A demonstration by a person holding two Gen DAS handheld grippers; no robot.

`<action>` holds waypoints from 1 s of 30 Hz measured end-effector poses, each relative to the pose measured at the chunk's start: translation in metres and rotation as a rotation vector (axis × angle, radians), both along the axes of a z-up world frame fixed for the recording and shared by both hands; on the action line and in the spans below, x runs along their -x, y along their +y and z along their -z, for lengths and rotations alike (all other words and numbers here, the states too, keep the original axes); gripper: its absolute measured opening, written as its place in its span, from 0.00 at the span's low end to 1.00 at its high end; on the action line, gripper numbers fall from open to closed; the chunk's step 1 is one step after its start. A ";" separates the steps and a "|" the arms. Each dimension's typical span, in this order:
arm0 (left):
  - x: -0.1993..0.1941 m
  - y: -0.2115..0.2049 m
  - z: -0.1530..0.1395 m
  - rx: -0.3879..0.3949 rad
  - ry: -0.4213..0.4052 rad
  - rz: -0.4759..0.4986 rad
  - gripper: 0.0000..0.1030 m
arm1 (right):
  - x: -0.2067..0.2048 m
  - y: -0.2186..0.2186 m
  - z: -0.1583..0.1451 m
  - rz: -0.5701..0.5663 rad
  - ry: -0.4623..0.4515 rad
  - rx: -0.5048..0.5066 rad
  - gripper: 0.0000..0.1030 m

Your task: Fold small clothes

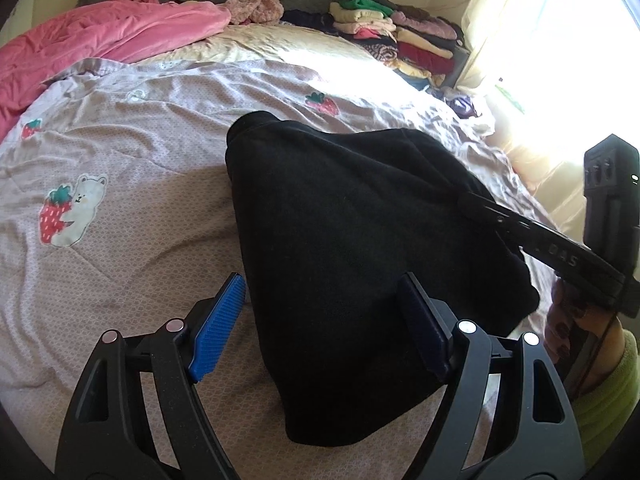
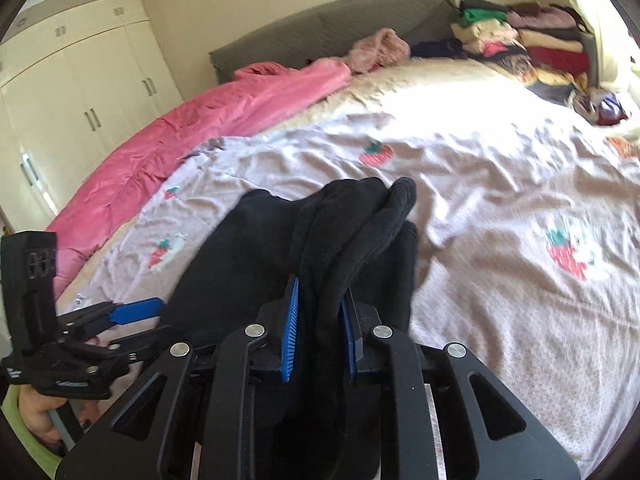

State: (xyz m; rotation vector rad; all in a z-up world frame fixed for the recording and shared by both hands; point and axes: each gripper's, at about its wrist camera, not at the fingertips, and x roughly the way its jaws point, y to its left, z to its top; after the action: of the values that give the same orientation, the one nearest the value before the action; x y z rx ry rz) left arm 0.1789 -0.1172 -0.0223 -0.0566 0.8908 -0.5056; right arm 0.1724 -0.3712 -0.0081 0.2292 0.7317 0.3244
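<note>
The left gripper (image 1: 320, 328) stands wide apart over the near part of the black garment (image 1: 360, 220), which lies on the strawberry-print quilt (image 1: 140, 200) near the bed's near edge. The right gripper (image 2: 318, 332) is clamped on a bunched fold of that garment, lifting it. Farther along, a pink blanket (image 2: 200, 128) lines the bed's left edge. Folded clothes (image 2: 532, 44) pile at the far right corner by a grey headboard (image 2: 340, 20); white wardrobes (image 2: 80, 100) stand left. Window glare washes out the right side.
</note>
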 end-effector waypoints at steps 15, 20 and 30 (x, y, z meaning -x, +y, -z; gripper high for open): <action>0.000 0.002 0.016 -0.019 0.020 -0.005 0.75 | 0.024 0.000 0.020 0.081 0.045 0.060 0.36; 0.006 0.006 0.014 -0.017 0.013 -0.007 0.75 | 0.053 0.003 0.013 0.080 0.016 0.073 0.43; 0.012 0.009 0.018 -0.018 0.016 -0.005 0.77 | 0.051 0.005 0.040 0.140 0.071 0.177 0.56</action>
State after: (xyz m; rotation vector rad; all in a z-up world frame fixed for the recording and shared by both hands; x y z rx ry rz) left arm 0.1664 -0.1079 -0.0404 -0.0467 0.9105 -0.4935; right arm 0.1218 -0.3659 -0.0478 0.1241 0.8058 0.1181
